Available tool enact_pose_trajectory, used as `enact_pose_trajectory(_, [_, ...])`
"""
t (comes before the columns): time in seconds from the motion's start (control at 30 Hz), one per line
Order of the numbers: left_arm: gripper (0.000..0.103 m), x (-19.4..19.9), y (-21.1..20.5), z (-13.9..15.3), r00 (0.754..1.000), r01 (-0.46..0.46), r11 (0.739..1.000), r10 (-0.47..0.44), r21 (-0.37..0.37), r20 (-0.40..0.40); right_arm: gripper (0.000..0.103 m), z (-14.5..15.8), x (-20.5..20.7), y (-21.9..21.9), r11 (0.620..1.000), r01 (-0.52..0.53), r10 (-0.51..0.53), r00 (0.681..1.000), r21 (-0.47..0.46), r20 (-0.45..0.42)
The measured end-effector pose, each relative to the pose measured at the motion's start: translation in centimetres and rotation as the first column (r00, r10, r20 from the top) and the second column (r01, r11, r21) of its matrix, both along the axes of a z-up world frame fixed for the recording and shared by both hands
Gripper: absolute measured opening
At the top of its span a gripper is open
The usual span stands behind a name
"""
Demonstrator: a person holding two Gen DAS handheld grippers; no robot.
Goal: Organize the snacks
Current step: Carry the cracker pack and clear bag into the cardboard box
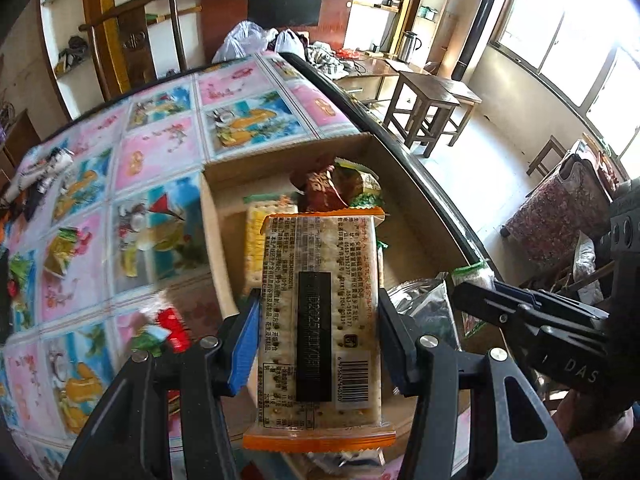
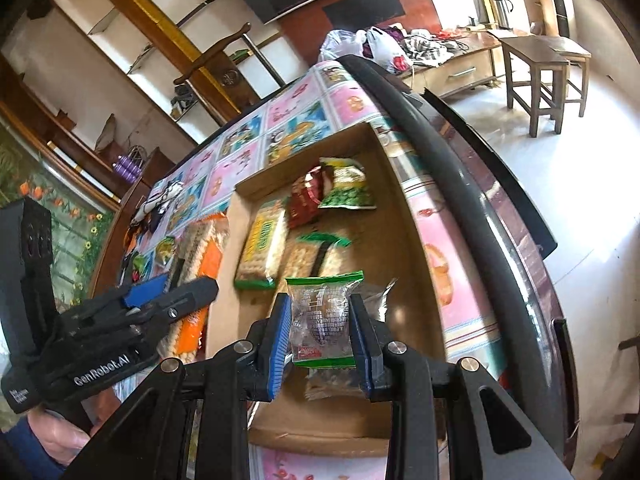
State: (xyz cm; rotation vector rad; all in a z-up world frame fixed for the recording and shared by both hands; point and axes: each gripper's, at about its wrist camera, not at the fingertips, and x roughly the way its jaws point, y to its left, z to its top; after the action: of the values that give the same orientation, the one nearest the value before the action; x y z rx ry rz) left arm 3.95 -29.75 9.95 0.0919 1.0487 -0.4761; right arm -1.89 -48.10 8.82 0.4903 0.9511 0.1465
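Observation:
My left gripper (image 1: pixel 316 312) is shut on an orange-edged cracker pack (image 1: pixel 318 320) and holds it over the near left part of the cardboard box (image 1: pixel 224 248). My right gripper (image 2: pixel 320 320) is shut on a small clear snack packet with green ends (image 2: pixel 322 316) and holds it above the near part of the box (image 2: pixel 416 264). In the box lie a yellow cracker pack (image 2: pixel 262 250), a green-edged cracker pack (image 2: pixel 310 254), a red packet (image 2: pixel 304 196) and a green-and-white packet (image 2: pixel 348 188). The left gripper with its orange pack (image 2: pixel 200 272) shows at the left of the right wrist view.
The box sits on a table with a colourful picture cloth (image 1: pixel 132 184) near its dark rounded edge (image 2: pixel 460 160). Loose snack packets (image 1: pixel 168 328) lie on the cloth left of the box. A silver foil packet (image 1: pixel 424 304) lies at the box's near right. Wooden stools (image 1: pixel 428 112) stand beyond the table.

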Motion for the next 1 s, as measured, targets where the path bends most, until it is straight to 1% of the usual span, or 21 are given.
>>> enact_pose_trajectory(0.03, [0.052,0.2,-0.3,-0.4,1.0,0.001,1.0,-0.001,-0.003,-0.013,0.031,0.0,0.3,-0.3,1.0,0.002,-0.002,1.0,-0.001,-0.003])
enact_pose_trajectory(0.37, [0.052,1.6,-2.0,-2.9,0.999,-0.001,1.0,0.001,0.002,-0.054,0.031,-1.0,3.8,-2.1,1.0,0.011,-0.012,0.999,-0.014,-0.049])
enact_pose_trajectory(0.67, [0.052,2.0,-2.4,-4.2,0.998,0.012,1.0,-0.012,0.008,-0.069,0.031,-2.6,7.6,-1.7,0.999,-0.019,0.016,0.994,-0.027,-0.104])
enact_pose_trajectory(0.9, [0.052,2.7,-2.6,-5.2,0.996,0.017,1.0,-0.017,0.002,-0.09,0.031,-3.5,8.9,-1.1,0.999,-0.03,0.025,0.991,-0.042,-0.129])
enact_pose_trajectory(1.0, [0.052,2.8,-2.8,-5.3,0.996,0.024,1.0,-0.023,0.005,-0.085,0.031,-4.0,9.4,-0.6,0.998,-0.043,0.035,0.989,-0.054,-0.142])
